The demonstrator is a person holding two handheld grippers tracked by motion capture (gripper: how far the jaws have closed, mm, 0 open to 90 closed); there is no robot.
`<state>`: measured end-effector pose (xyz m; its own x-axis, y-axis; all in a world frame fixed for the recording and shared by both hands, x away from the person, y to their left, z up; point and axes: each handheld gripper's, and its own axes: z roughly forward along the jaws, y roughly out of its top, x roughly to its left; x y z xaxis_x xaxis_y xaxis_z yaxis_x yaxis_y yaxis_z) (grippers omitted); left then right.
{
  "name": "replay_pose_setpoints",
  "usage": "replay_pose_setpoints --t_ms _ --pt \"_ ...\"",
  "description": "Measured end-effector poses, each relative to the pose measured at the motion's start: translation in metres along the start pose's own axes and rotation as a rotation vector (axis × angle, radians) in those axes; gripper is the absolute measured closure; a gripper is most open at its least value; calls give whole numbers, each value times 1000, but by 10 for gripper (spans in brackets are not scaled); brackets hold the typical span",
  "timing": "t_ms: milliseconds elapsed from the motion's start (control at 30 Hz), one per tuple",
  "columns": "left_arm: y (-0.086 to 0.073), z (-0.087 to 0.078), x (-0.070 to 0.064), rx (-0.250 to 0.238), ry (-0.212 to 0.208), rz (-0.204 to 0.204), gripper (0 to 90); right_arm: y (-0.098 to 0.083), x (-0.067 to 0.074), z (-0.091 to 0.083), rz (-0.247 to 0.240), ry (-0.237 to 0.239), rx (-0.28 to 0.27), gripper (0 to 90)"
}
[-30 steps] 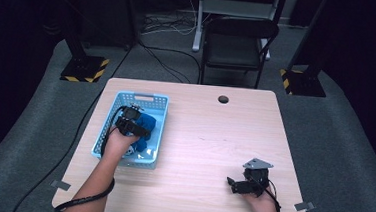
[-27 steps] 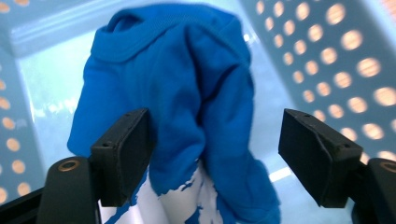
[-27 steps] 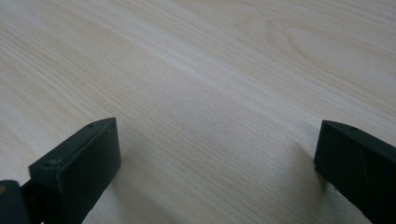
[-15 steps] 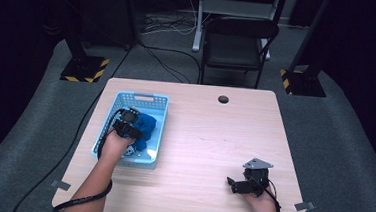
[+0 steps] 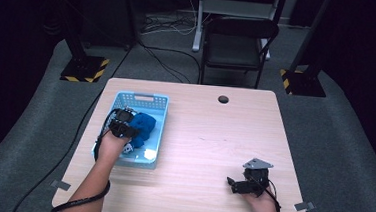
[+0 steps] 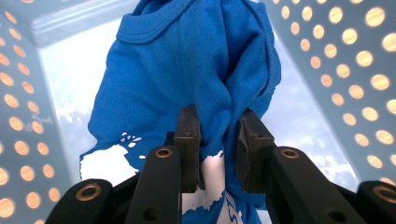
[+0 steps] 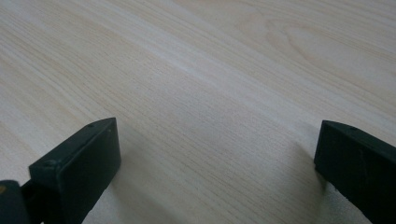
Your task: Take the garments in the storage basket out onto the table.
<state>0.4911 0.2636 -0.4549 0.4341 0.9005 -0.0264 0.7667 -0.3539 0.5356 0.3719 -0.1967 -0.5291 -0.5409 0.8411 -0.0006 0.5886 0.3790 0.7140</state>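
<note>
We are pinching a fold of the blue shirt (image 6: 196, 70) between the two pads of the left gripper (image 6: 217, 149); its jaws have just been closing, and the cloth is now bunching up between them. We are gripping a raised ridge of fabric, likely because a fold gives the pads something to bite on. Around the pads, the shirt is lying crumpled inside the light blue basket (image 5: 148, 101), whose perforated walls are rising on both sides of the jaws. Well apart from it, we are resting the right gripper (image 5: 234, 184) low over the bare table (image 7: 210, 84), its jaws spread wide with nothing between them, probably keeping it clear.
</note>
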Motion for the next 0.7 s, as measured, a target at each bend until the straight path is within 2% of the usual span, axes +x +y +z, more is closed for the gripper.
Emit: replay_pose_setpoints --t_ms 133,333,433,567,700 --pt "-3 -6 4 -39 -31 -21 757 0 0 0 0 0 0 0" --pt "-6 -11 7 -70 -32 -20 787 0 0 0 0 0 0 0" --pt "-7 -12 9 -88 -49 -30 793 0 0 0 0 0 0 0" --pt "-9 -15 13 -122 -88 -62 797 0 0 0 0 0 0 0" --pt "-12 -16 15 -143 -91 -72 809 0 0 0 0 0 0 0"
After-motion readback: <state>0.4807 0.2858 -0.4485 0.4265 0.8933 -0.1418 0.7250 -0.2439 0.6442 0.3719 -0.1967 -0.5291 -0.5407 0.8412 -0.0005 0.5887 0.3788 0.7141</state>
